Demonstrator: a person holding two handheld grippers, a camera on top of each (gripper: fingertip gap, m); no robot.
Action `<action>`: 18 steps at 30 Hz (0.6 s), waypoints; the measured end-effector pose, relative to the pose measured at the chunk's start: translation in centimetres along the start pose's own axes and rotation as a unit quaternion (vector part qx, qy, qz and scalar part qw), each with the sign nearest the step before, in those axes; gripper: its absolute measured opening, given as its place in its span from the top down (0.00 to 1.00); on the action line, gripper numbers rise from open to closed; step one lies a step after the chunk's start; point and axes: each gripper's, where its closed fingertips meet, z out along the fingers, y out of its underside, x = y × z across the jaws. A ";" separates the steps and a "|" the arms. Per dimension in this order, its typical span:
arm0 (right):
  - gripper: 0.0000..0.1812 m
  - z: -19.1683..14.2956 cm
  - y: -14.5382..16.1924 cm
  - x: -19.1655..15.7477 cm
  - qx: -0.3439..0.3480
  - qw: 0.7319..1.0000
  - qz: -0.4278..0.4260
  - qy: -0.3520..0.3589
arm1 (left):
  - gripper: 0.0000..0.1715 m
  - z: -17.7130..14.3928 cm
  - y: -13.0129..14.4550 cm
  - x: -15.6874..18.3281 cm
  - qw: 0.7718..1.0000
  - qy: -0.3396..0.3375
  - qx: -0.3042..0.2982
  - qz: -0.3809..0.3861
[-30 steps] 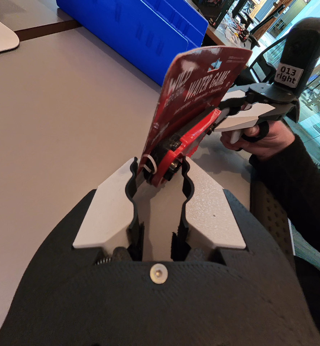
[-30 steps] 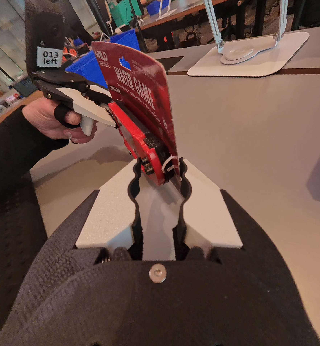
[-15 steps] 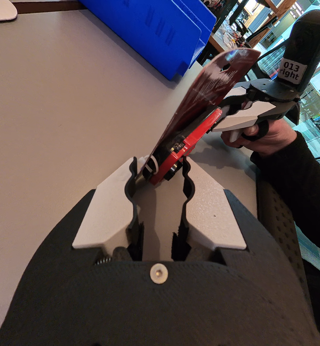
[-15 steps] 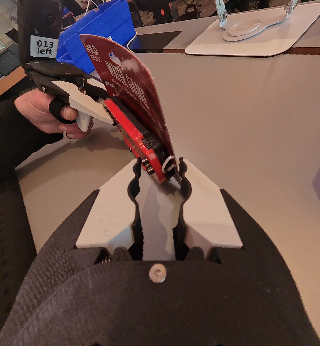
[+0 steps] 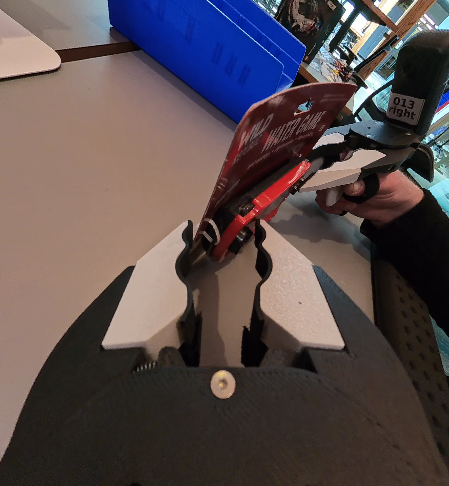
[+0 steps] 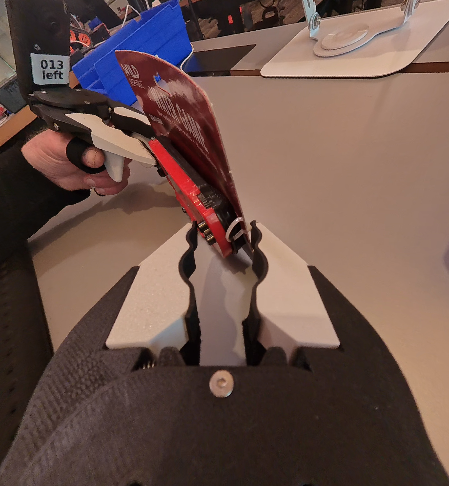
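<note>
A red handheld toy (image 5: 268, 194) tied with a white zip tie to a dark red backing card (image 5: 278, 131) is held tilted just above the grey table (image 5: 86, 157). My left gripper (image 5: 223, 234) is shut on its near end, one finger on the card, the other at the black buttons. The right gripper (image 5: 307, 173) grips the far end. In the right wrist view my right gripper (image 6: 223, 231) is shut on the toy (image 6: 189, 189) below the card (image 6: 186, 123). The left gripper (image 6: 149, 152) holds the opposite end.
Blue plastic bins (image 5: 205, 52) stand at the table's far edge and also show in the right wrist view (image 6: 139, 60). A white flat stand base (image 6: 349, 44) lies at the back. A person's hand (image 5: 376, 200) holds each gripper. A dark perforated surface (image 5: 402, 315) borders the table.
The toy and both grippers have rocked together: half a second ago the card leaned flatter and edge-on, now it stands steeper again. Both grips are unchanged.
</note>
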 end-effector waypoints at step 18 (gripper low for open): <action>0.76 0.3 -0.2 0.2 0.002 1.000 0.017 -0.013 | 0.75 0.3 0.0 0.2 1.000 0.008 0.002 -0.009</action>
